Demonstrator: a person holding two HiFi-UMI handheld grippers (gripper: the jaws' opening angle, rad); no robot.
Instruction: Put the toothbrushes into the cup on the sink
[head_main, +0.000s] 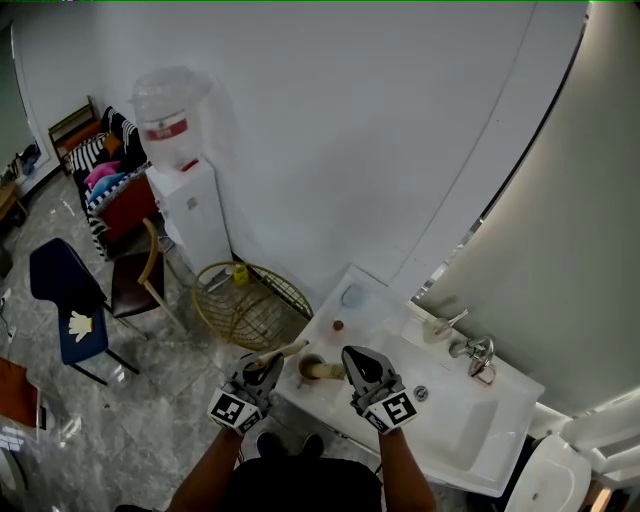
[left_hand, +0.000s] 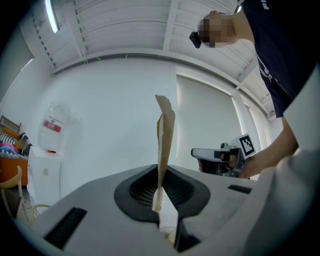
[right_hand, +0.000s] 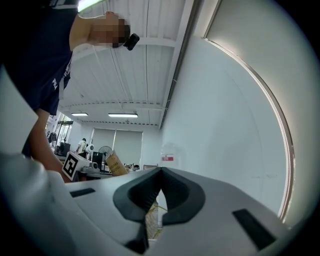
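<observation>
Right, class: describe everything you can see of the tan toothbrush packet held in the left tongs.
The packet is a long, flat, tan sleeve that looks like kraft cardboard, with dark print on one face, too small to read. The left tongs are shut on its lower end, so most of its length sticks out beyond them. In the head view it slants up towards the sink. Its far end is free, and nothing else touches it.

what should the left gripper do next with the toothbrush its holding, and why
Probably ease the left gripper a little to the right and tip the toothbrush down over the cup. The jaws are clamped on the paper-wrapped toothbrush, whose free end points toward the cup on the near corner of the sink but is not in it yet. The right gripper is shut and empty.
</observation>
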